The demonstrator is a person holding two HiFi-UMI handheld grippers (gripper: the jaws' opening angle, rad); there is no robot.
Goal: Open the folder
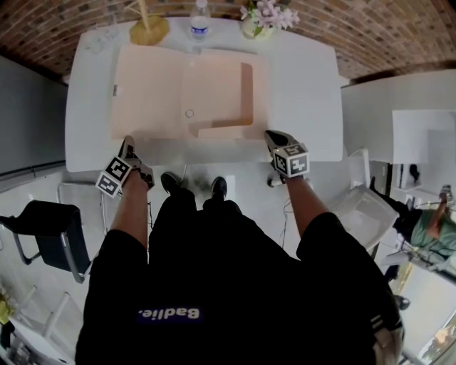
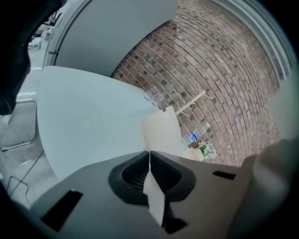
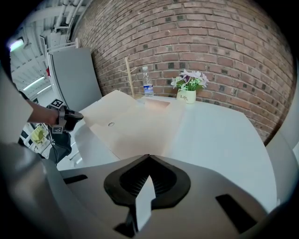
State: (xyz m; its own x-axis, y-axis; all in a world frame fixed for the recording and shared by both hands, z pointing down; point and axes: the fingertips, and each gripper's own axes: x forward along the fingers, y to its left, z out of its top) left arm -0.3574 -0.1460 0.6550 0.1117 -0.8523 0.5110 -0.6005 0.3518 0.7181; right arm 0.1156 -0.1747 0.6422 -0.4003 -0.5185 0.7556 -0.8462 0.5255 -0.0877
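Standing on the floor off the left side of the white counter (image 1: pixel 306 93) is a dark chair (image 1: pixel 50 228). Next comes the left gripper (image 1: pixel 128 142), at the near left corner of the folder (image 1: pixel 164 93). In the left gripper view its jaws are pressed together, tips meeting, and the pale sheet of the folder (image 2: pixel 161 130) rises straight from the tips of this gripper (image 2: pixel 149 153). Whether they nip the sheet's edge cannot be told.

The peach folder lies open and flat across the middle of the counter, both halves spread, with an L-shaped pocket (image 1: pixel 224 128) on its right half. Along the far edge behind it stand a yellow reed holder (image 1: pixel 148 30), a water bottle (image 1: pixel 200 21) and a small pot of flowers (image 1: pixel 267 18).

At the folder's near right corner sits the right gripper (image 1: pixel 274 135). Its own view shows this gripper (image 3: pixel 148 156) with jaws closed tip to tip, the folder (image 3: pixel 135 126) spreading away just beyond them.
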